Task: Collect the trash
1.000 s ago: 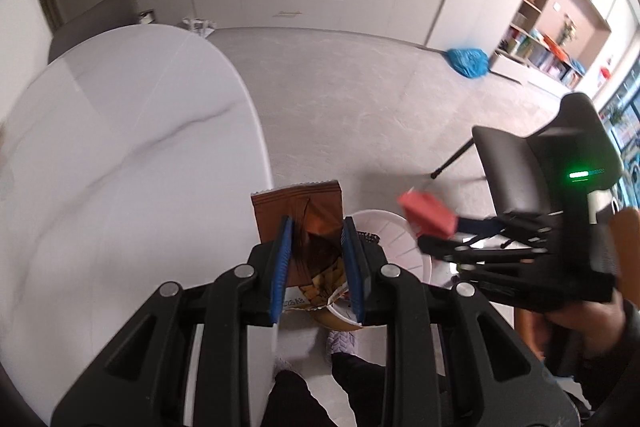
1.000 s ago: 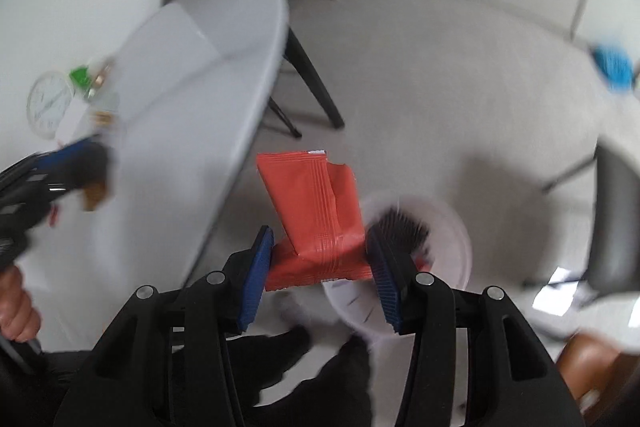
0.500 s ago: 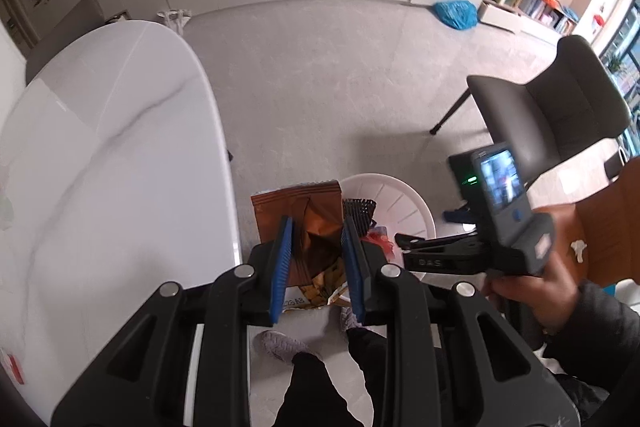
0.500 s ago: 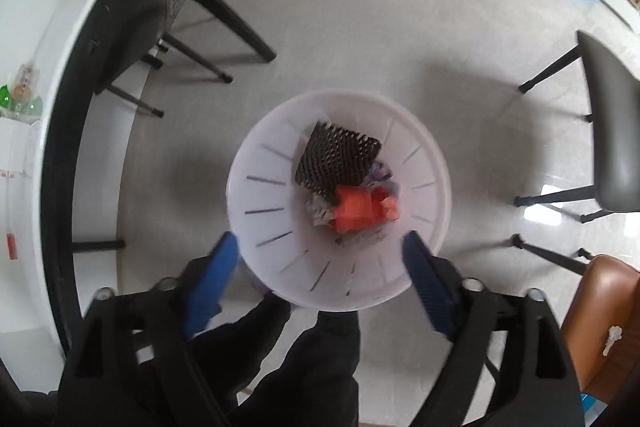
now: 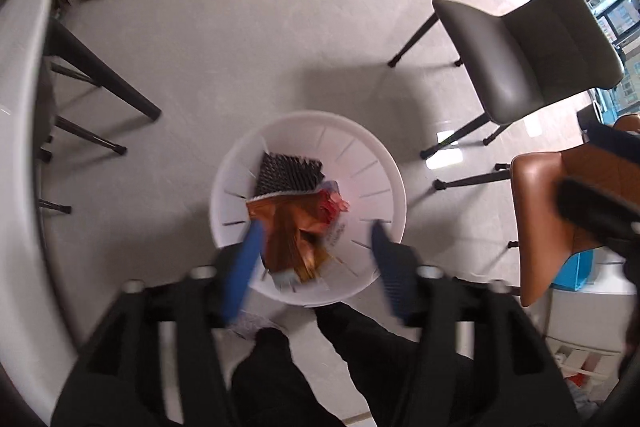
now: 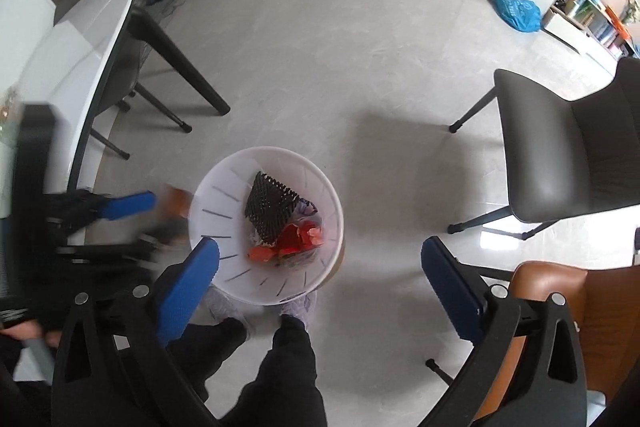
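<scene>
Trash sits gathered in the round white plastic bin with slotted sides [image 5: 394, 195], which stands on the grey floor just in front of the person's feet. Inside it, the left wrist view shows a black ridged plastic tray [image 5: 289, 174] toward the far side, a crumpled red wrapper [image 5: 334, 206] to its right, and a brown-orange foil snack bag [image 5: 292, 235] blurred with motion between the spread blue pads; I judge it is dropping or has only just landed, and cannot tell which.

The left gripper [image 5: 316, 267] hangs over the near rim with its fingers wide apart and nothing between them. The right gripper [image 6: 320, 279] is likewise spread wide and empty, hovering above the bin; its view shows the tray, the red wrapper and some pale crumpled scraps beneath them.

Judged from this, the drop-off is done for at least three pieces. What is left is hard to say: the white oval tabletop [image 6: 86, 39] appears only at its edge in both views, so any remaining litter there cannot be seen. A blue plastic bag [image 6: 518, 11] lies on the floor by the far shelving, well apart from the bin; whether it counts as trash is unclear.

No brand, label or writing is legible on the bag, the wrapper or the bin; blur and distance smear whatever print is there.
</scene>
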### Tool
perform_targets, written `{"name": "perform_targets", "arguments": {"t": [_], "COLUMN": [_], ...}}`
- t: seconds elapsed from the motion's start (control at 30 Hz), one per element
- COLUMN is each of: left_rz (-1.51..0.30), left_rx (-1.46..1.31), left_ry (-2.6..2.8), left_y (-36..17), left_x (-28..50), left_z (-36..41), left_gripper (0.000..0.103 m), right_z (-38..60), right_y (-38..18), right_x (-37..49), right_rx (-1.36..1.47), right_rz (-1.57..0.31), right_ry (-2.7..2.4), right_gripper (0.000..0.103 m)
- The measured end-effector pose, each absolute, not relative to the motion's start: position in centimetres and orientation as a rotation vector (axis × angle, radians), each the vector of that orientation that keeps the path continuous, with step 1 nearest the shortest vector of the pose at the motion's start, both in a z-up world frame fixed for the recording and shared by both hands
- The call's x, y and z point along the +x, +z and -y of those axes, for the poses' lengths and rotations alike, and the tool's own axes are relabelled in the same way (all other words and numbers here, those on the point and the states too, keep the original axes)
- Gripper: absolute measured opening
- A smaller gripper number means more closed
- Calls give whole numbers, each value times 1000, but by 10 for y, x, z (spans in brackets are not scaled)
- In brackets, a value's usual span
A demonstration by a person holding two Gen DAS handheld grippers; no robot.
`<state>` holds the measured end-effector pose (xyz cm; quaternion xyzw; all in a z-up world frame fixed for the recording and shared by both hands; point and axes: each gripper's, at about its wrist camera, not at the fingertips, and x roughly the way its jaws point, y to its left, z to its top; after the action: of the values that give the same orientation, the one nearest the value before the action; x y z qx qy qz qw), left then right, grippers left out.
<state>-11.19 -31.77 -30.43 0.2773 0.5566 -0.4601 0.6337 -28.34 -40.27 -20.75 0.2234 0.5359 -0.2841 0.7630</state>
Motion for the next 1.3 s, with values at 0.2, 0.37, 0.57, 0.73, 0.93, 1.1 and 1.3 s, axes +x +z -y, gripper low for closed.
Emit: {"name": "perform_targets", "arguments": {"t": [0.2,0.37,0.57,0.73,0.93,1.1,1.3], "left_rz": [-1336,-1306,-1158,-1080,-1041,-1020,-976], "left_rx": [663,618,501,386,260,173,124], "left_ry": [-1061,-1039,-955,-790,-516,-372,-258], "left_y": [-333,-301,-215,-162,-131,-118,-103], "left_x": [-118,-108,-84,-54,-20,-10,-4], "left_z": [327,315,279,218,122,61,5], "left_gripper": [74,81,92,95,95,95,95], "right_z": [412,417,411,373,303,244,193], "right_y": [-212,-207,-191,-176,-161,-150,-129], "right_x": [-290,-285,-246,-182,-111,-73,-51], "right_rx": [512,500,472,370,241,146,98], "right_rz": [-1189,-1185,-1160,-1142,-1133,-1126,-1107], "right_ry": [-651,-644,-565,-393,-164,-19,73], "right_gripper": [100,100,100,100,100,100,100]}}
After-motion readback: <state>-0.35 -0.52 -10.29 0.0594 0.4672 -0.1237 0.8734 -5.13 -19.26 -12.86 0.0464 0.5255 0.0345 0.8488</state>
